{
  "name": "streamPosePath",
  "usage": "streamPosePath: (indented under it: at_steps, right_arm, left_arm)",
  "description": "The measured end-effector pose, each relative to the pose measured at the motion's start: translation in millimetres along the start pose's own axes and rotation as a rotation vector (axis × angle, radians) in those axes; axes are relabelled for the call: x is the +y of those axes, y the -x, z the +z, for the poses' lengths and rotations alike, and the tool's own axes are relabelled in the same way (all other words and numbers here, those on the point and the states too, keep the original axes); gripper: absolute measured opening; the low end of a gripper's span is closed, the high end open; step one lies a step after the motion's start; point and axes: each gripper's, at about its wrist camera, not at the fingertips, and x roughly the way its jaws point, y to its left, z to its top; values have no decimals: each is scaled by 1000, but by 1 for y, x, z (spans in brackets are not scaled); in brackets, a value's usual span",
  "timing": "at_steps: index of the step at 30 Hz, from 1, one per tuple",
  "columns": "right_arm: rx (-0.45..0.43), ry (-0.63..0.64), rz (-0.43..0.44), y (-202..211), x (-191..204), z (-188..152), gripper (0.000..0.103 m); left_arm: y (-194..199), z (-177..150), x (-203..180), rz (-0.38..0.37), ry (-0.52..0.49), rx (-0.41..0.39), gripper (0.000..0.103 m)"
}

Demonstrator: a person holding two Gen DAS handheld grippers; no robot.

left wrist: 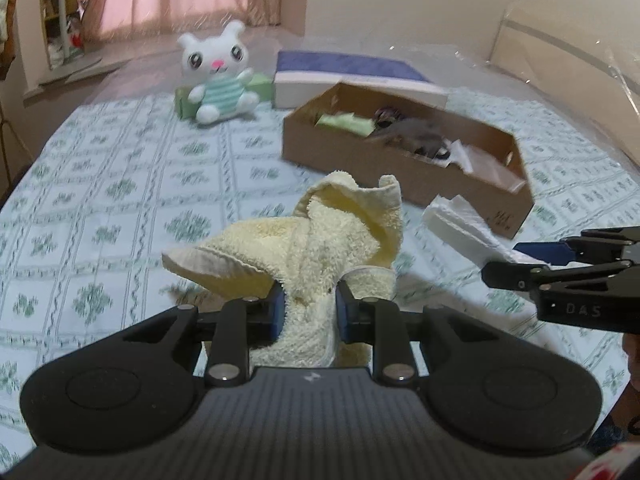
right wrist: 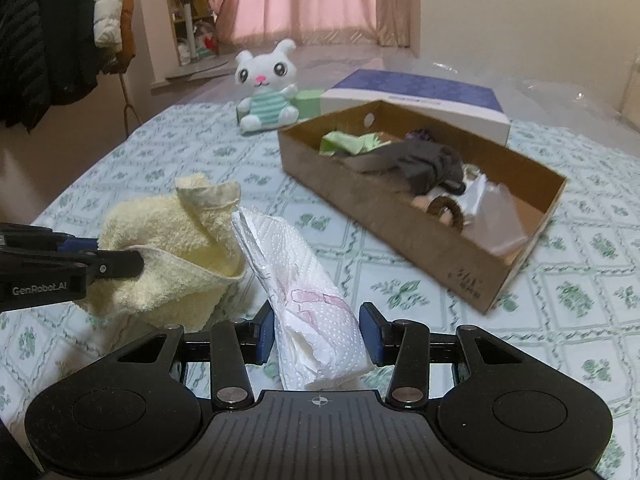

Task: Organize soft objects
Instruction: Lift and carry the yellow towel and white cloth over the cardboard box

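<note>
The bed (left wrist: 120, 184) is covered by a pale quilted sheet printed with a green floral grid. Toward its far right side lies an open, shallow cardboard box (right wrist: 460, 256), brown and rectangular, with small dark handwriting on its near corner that is too small to read; inside are a green cloth (right wrist: 348, 142), a dark grey garment (right wrist: 416, 160) and crumpled white pieces. Behind it sits a white box with a blue patterned lid (right wrist: 416, 94). Near the far edge a white plush bunny (left wrist: 218, 76) in a mint-striped shirt leans on a green carton (left wrist: 262, 86).

The left gripper (left wrist: 308, 312), marked "GenRobot_AI" on its side, has its blue-padded fingers clenched on a cream terry towel (left wrist: 320, 236), fluffy and bunched, raised over the near middle of the bed. The right gripper (right wrist: 318, 334), lettered "DAS", has its fingers pressed on a wad of white embossed paper towel (right wrist: 304, 280) with faint pink print, just beside the terry towel.
</note>
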Motion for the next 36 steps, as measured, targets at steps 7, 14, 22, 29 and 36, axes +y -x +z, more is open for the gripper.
streamPosePath:
  at_steps: [7,14,22,29,36]
  right_arm:
    - [-47,-12,-31,10,-17,20,44]
    - [-89,-21,-56,17,-35,39,44]
    - [-116,-27,-76,14,-55,55,44]
    - [-139,-64,-90,2,-77,74,44]
    - [-139,-100,-124,-22,-103,95,44]
  left_arm:
    - [7,30,-19,-30,-47,-71,22]
    - [2,61,-38,-55,-90,-129,22]
    - [-8,90,-56,-81,-123,-173,22]
    - [-26,118,-68,-99,-155,-207,22]
    - [-63,151,-85,-117,-189,-217,22]
